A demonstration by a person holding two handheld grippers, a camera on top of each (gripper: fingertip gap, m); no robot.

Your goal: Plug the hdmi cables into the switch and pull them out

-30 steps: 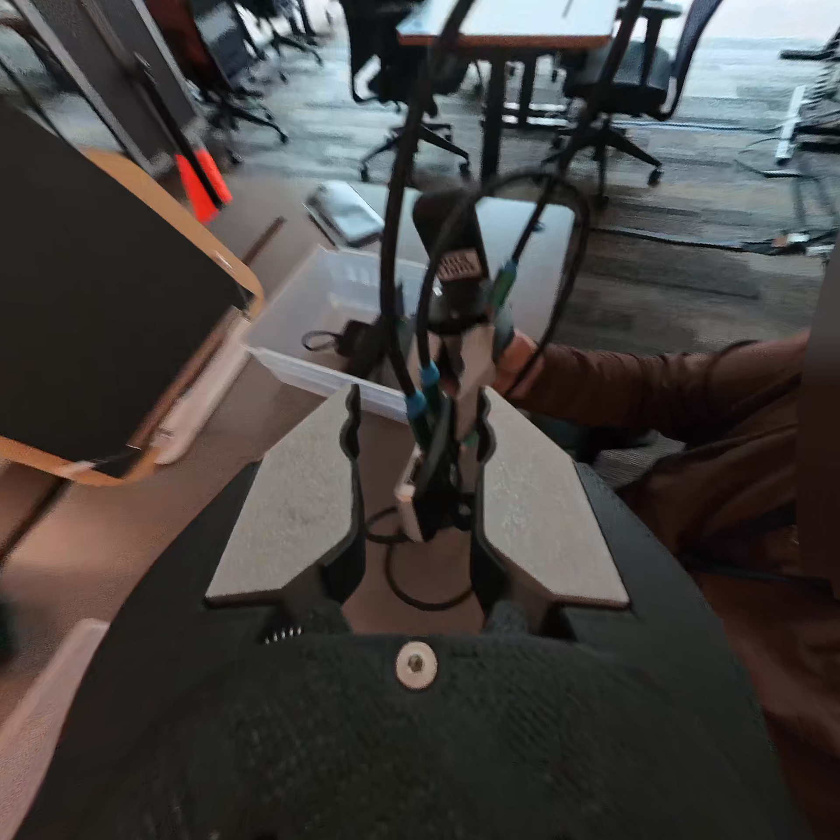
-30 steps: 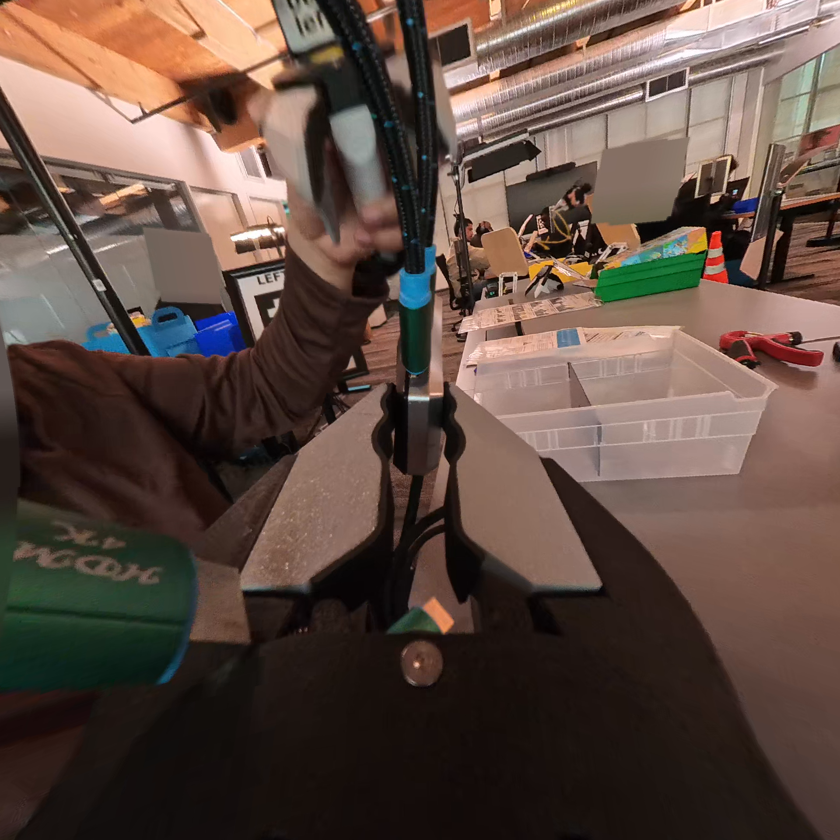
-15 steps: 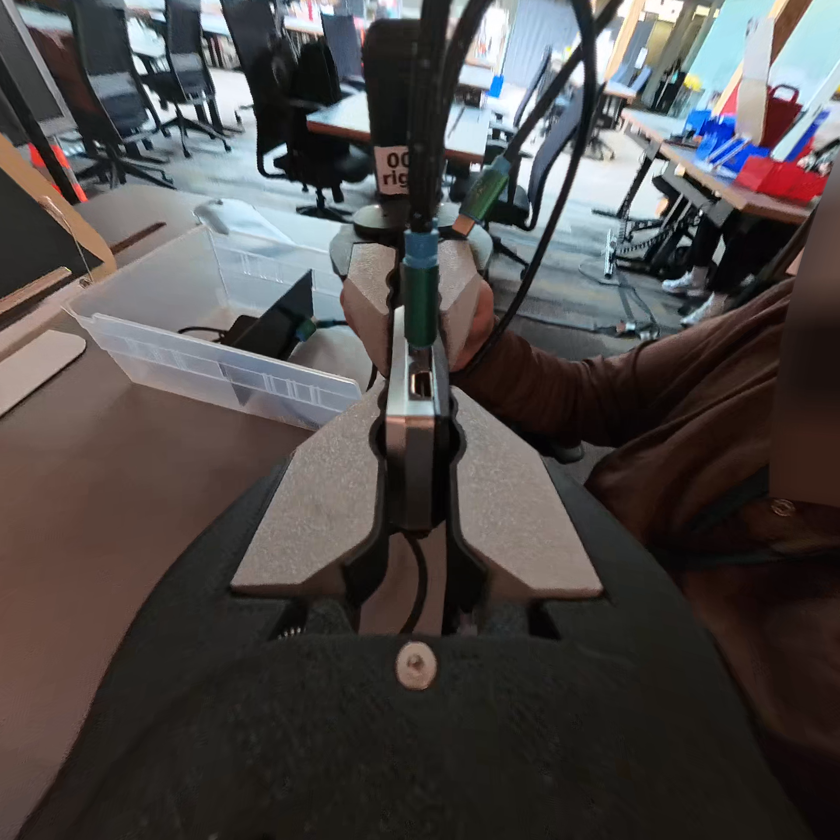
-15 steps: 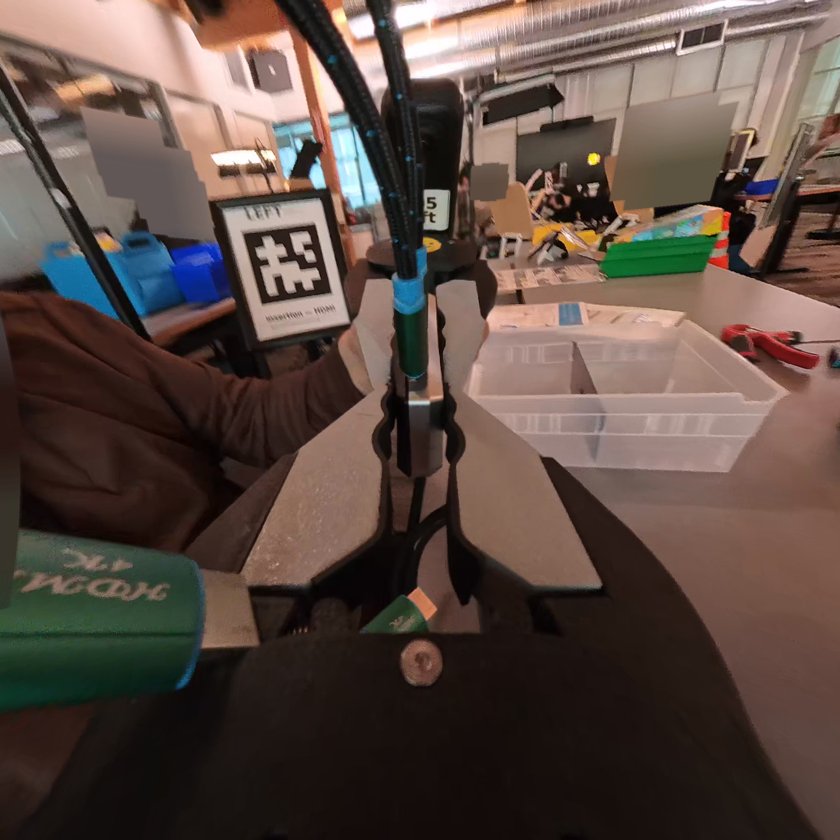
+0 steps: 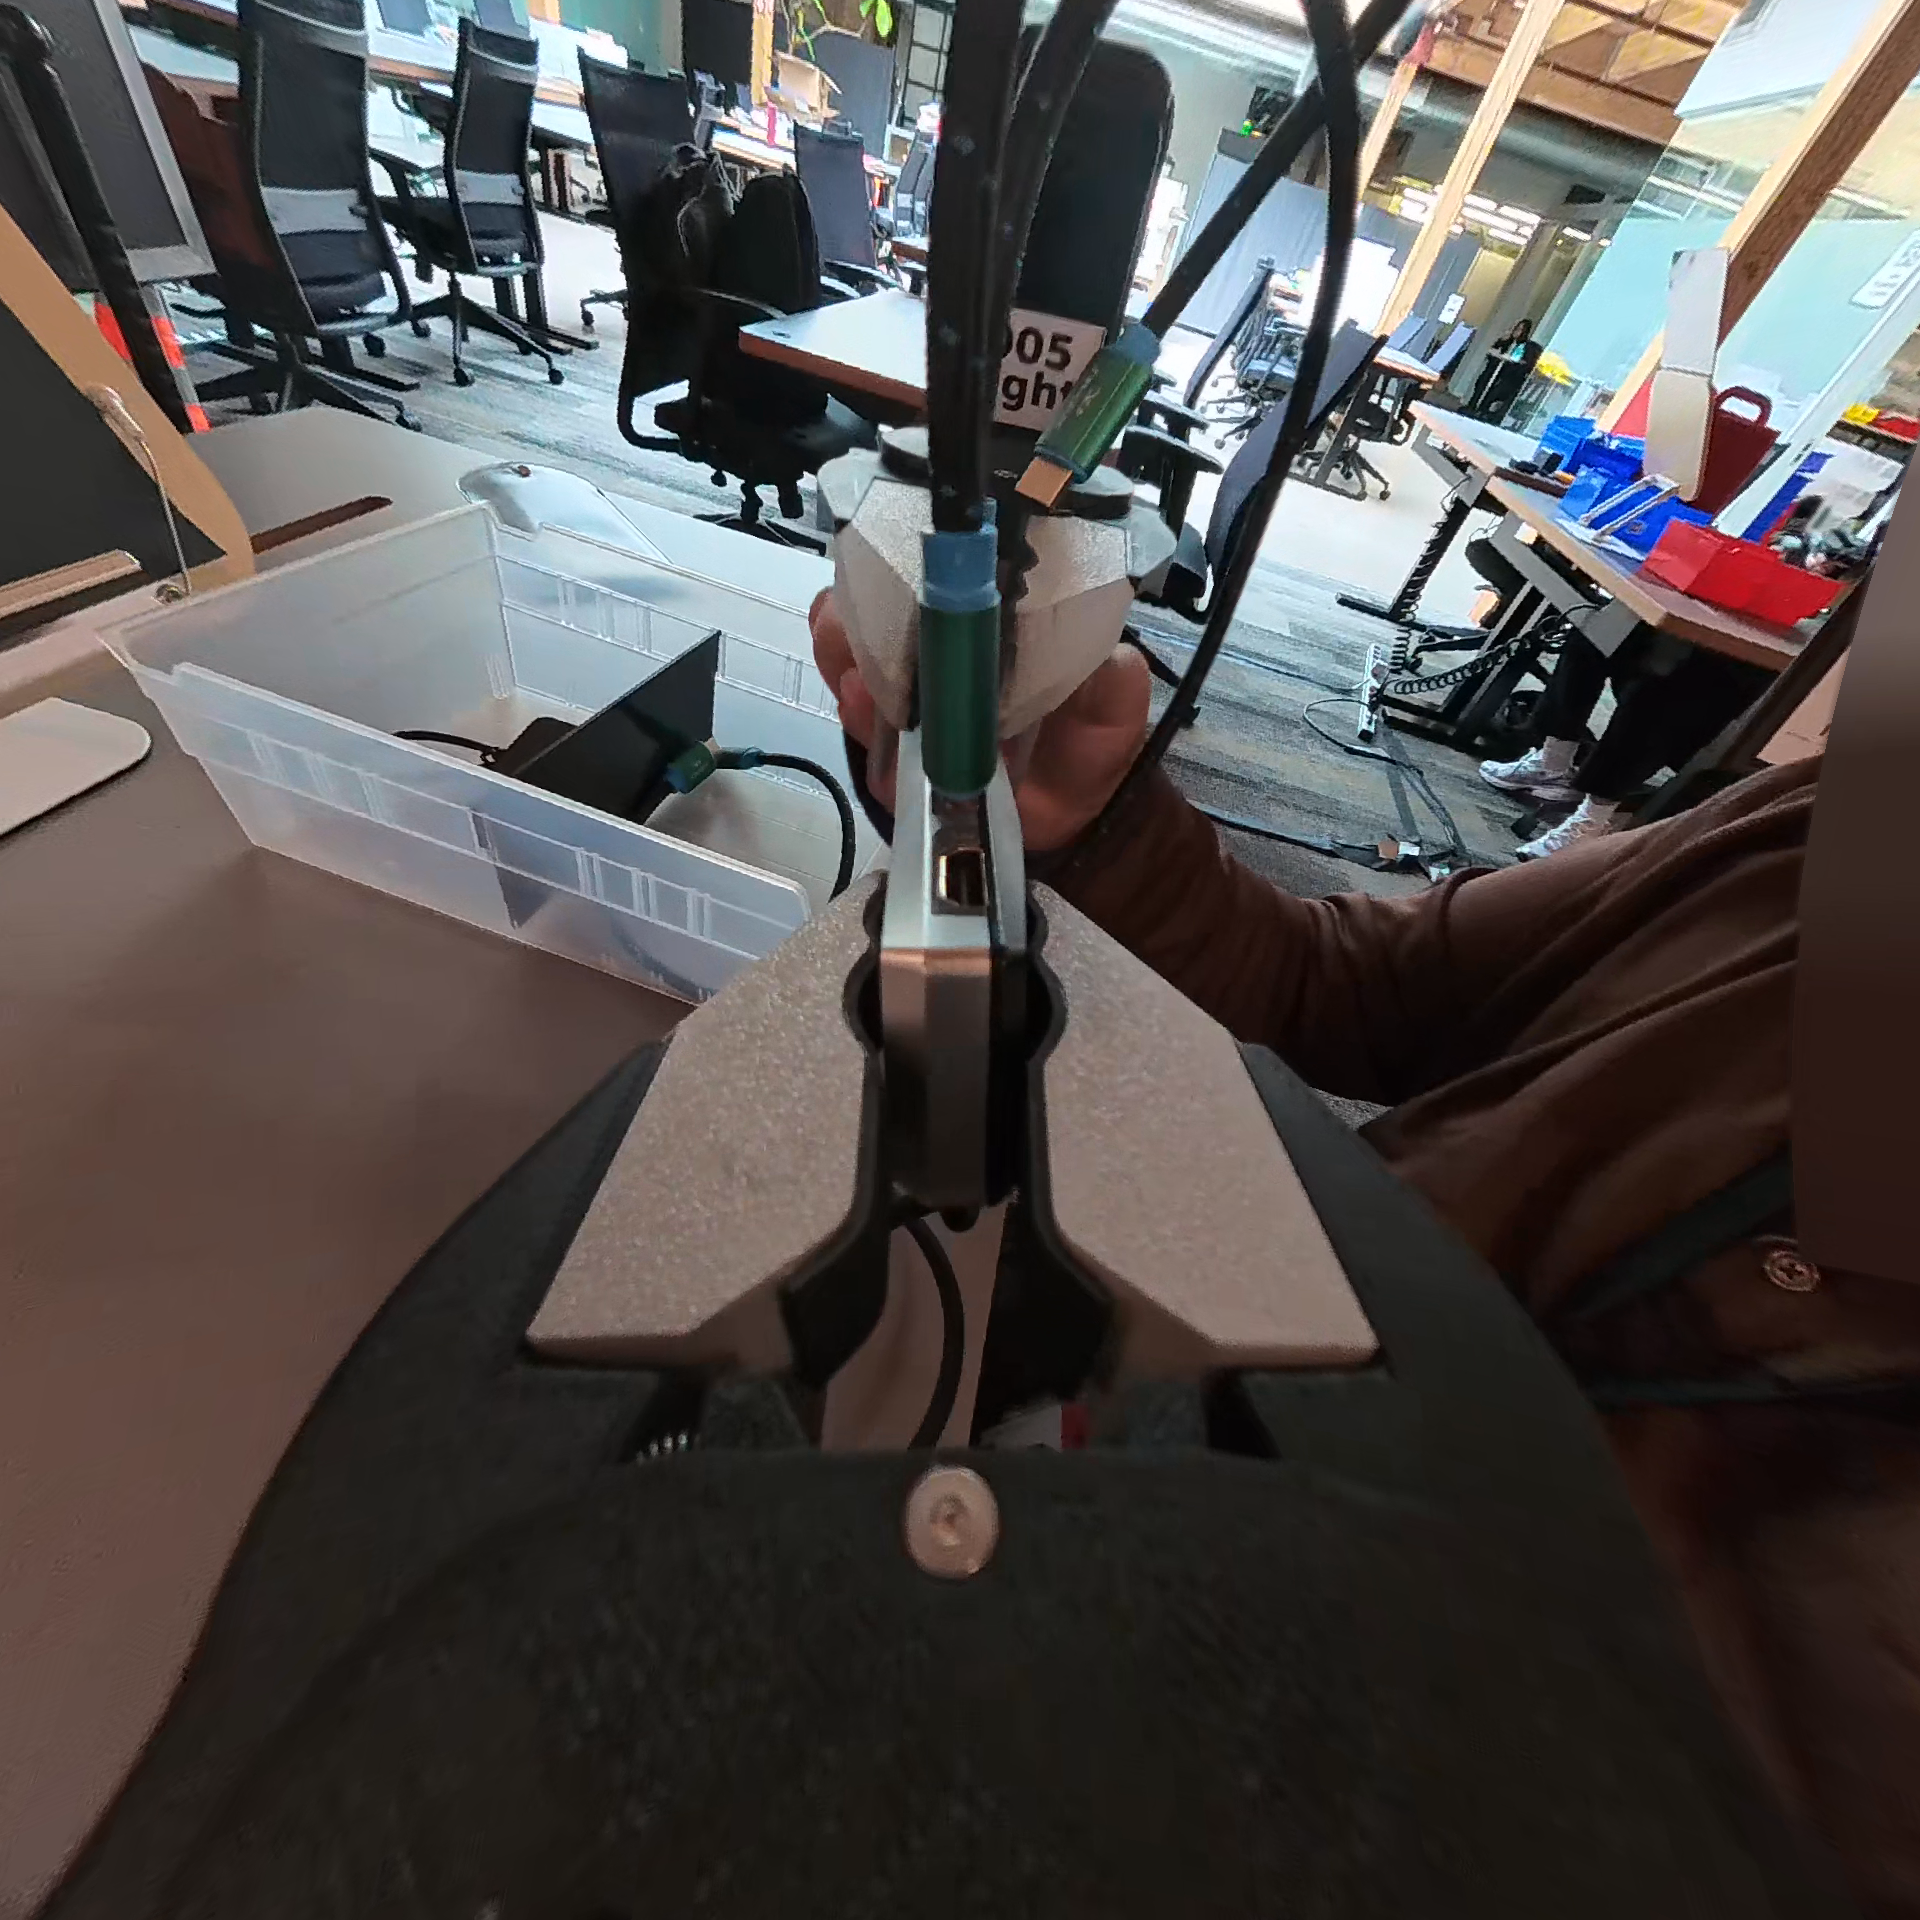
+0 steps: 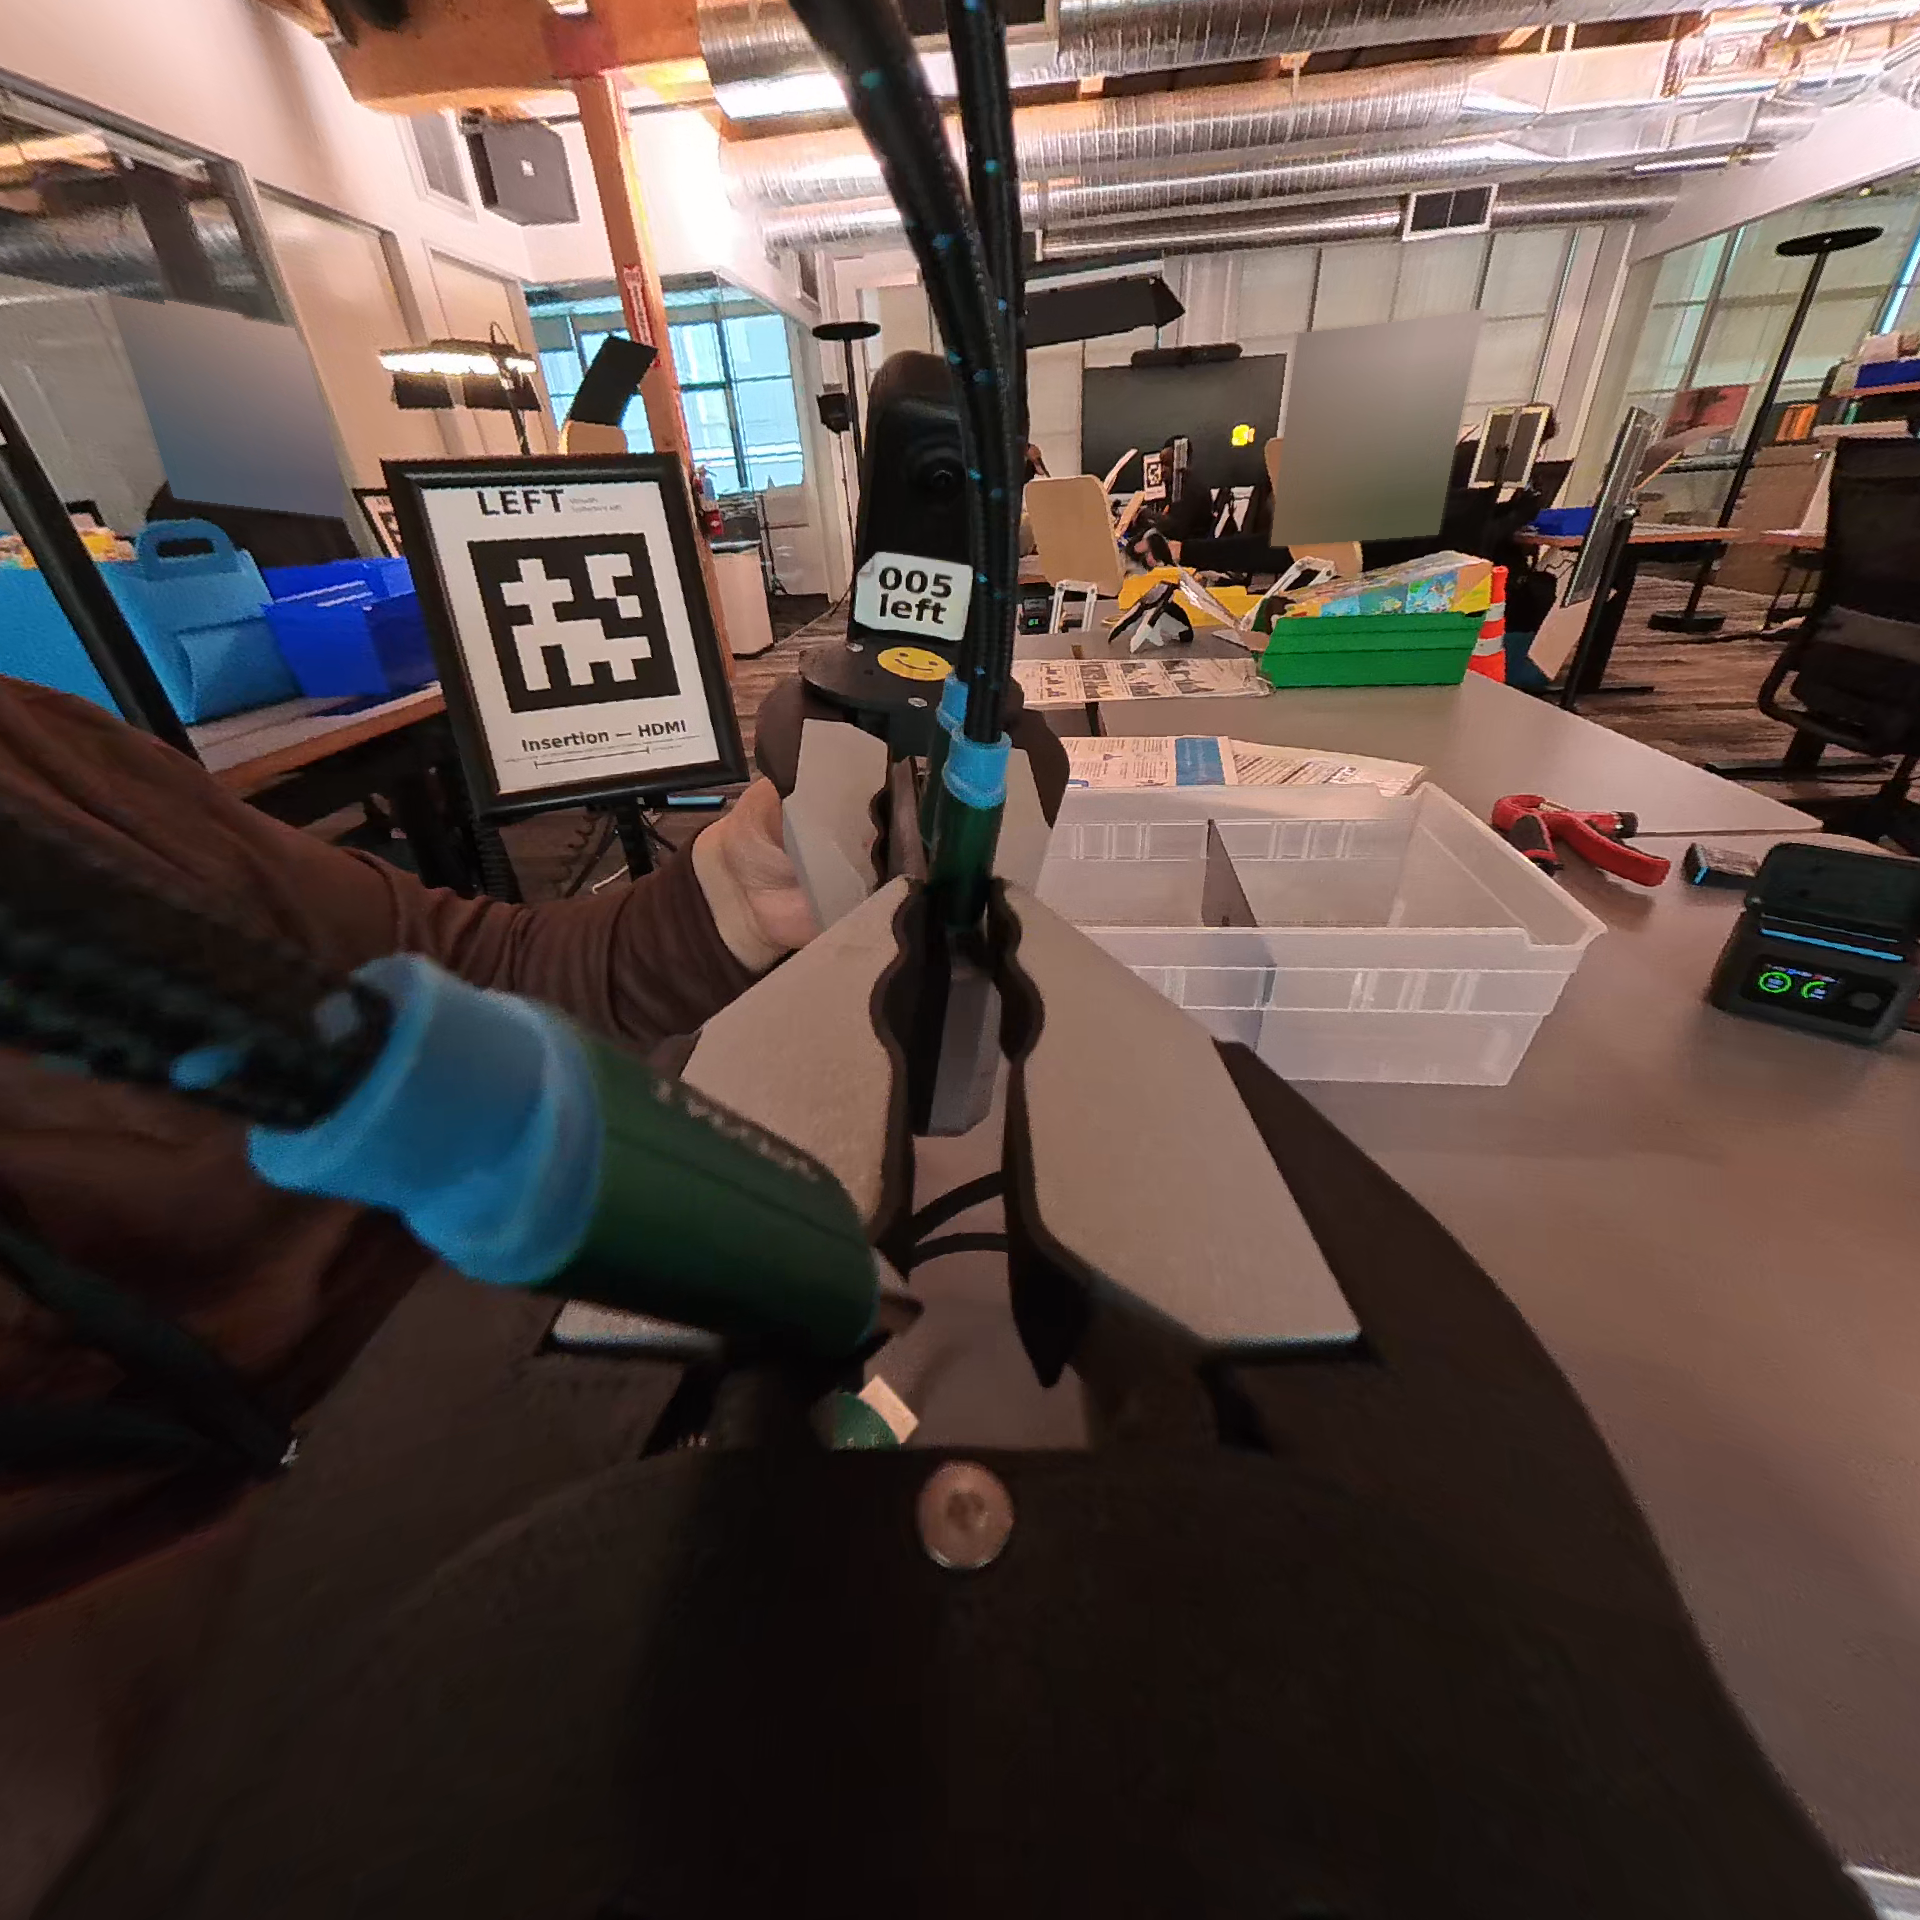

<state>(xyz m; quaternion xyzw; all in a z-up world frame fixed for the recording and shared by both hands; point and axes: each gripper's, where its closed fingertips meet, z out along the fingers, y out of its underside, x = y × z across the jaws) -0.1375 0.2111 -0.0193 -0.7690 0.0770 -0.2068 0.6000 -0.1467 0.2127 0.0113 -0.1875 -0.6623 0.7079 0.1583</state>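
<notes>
My view: swung up from the table to the room.
Left gripper (image 5: pixel 951 997): I closed it on the switch (image 5: pixel 940 997).
Loose plug (image 6: pixel 644 1174): tipped sideways.

Open office: black chairs (image 5: pixel 312 208), desks (image 5: pixel 852 348), ceiling ducts (image 6: pixel 1247 135).

The left gripper (image 5: pixel 951 997) clamps the silver switch (image 5: pixel 940 997) upright. A green HDMI plug (image 5: pixel 958 698) sits in its top, before the right gripper (image 5: pixel 982 623).

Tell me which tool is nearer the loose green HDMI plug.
Right. The loose green HDMI plug hangs close beside the right tool; the left tool faces it from across the HDMI switch, farther off.
</notes>
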